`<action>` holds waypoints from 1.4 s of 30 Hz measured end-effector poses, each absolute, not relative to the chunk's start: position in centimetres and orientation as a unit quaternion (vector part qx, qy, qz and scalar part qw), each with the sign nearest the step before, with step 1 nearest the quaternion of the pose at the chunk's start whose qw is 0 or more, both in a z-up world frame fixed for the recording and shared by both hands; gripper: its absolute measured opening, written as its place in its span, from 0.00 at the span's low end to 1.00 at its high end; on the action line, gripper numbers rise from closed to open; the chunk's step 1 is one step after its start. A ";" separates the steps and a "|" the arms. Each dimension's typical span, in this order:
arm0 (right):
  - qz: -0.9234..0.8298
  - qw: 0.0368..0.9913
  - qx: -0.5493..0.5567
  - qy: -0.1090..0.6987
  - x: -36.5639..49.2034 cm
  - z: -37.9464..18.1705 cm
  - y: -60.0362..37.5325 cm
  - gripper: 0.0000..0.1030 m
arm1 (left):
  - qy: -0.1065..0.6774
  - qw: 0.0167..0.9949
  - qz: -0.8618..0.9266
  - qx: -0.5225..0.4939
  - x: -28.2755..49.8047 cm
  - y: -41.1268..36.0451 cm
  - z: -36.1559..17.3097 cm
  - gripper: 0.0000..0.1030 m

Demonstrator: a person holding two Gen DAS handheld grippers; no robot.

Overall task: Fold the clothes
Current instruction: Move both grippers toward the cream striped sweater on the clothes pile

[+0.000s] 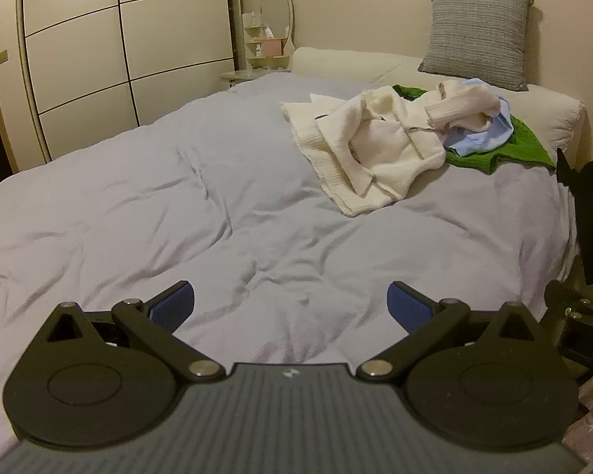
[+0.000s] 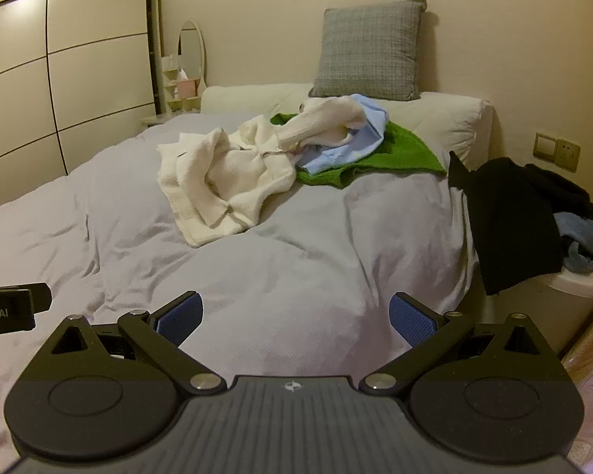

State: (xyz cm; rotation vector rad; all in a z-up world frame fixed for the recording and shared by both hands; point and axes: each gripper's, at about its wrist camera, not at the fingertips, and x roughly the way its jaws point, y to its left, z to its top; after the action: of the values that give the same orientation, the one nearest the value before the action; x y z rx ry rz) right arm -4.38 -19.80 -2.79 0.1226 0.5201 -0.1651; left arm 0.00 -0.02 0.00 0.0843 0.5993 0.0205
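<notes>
A heap of clothes lies on the far right part of the bed: a crumpled cream knit garment [image 1: 371, 154] [image 2: 225, 181] in front, a light blue piece [image 1: 482, 134] [image 2: 348, 146] and a green one [image 1: 502, 150] [image 2: 395, 146] under it. My left gripper [image 1: 290, 304] is open over the bare grey duvet [image 1: 138, 205], well short of the heap. My right gripper [image 2: 296, 316] is open too, nothing between its blue pads [image 2: 180, 318], above the duvet [image 2: 99, 217] near the bed's front.
A grey cushion [image 1: 478, 35] [image 2: 369, 47] leans on the wall above a cream headboard bolster [image 2: 446, 118]. Dark clothes [image 2: 522, 213] hang over a white stand at the right bedside. A wardrobe [image 1: 99, 47] lines the left wall, with a small mirror table [image 1: 272, 35] beside it.
</notes>
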 end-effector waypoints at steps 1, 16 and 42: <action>-0.082 0.961 0.060 0.257 -4.3 -2.8 -20.0 1.00 | 0.296 0.954 0.010 0.042 0.0 0.0 0.0 1.00; -0.084 0.960 0.061 0.261 -3.2 -2.8 -19.4 1.00 | 0.299 0.954 0.006 0.038 0.5 0.7 -0.8 1.00; -0.083 0.953 0.072 0.283 8.0 -4.9 -21.1 1.00 | 0.343 0.937 -0.023 0.066 12.6 -1.2 -4.0 1.00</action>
State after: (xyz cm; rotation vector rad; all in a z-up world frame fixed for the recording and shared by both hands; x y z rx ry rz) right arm 7.96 -21.15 -4.93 0.1468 0.5760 -0.1688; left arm 12.60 -1.17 -4.00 0.1351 0.7010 -0.0472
